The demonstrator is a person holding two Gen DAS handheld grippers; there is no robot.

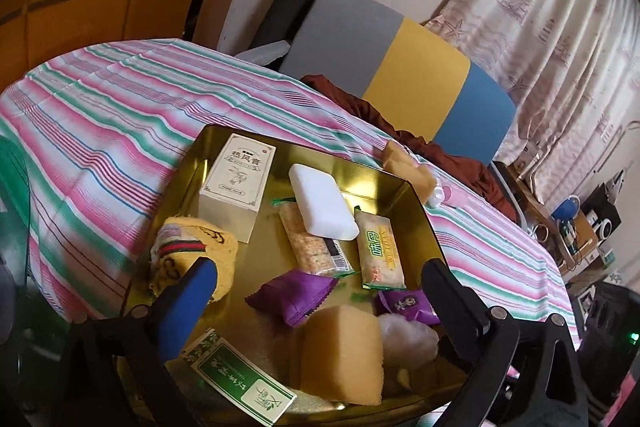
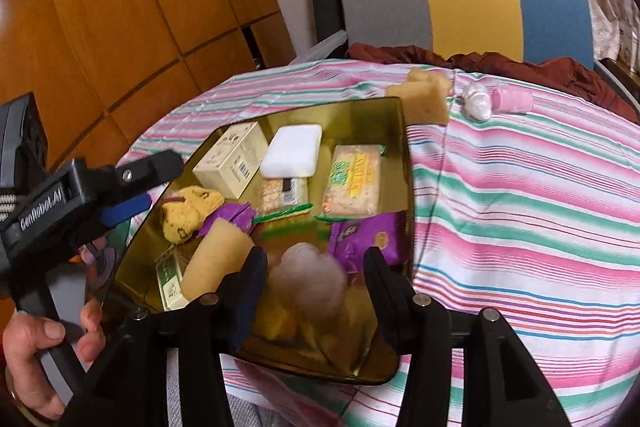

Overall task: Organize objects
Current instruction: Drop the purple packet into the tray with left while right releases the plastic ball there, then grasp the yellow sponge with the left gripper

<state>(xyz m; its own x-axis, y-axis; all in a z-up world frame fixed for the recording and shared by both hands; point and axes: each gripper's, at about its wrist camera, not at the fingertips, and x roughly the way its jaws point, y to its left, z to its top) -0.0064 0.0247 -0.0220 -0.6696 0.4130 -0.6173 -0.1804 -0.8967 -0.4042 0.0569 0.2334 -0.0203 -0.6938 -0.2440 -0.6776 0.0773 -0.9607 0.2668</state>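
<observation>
Wide-spread left gripper (image 1: 320, 291) fingers hover empty over the crowded gold tray (image 1: 420, 199), while the half-open right gripper (image 2: 316, 267) straddles a pale fluffy ball (image 2: 308, 279) without visibly squeezing it, so closing could nudge the purple packet (image 2: 368, 231) alongside.

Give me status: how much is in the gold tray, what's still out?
Mostly done: the gold tray already holds the cream box, white sponge, cracker packs, purple sachets and a yellow sponge block. In hand: nothing; the left tool is wide open, the right tool open around a white puff. Left on the cloth: tan sponge, white wad, pink cup.
</observation>
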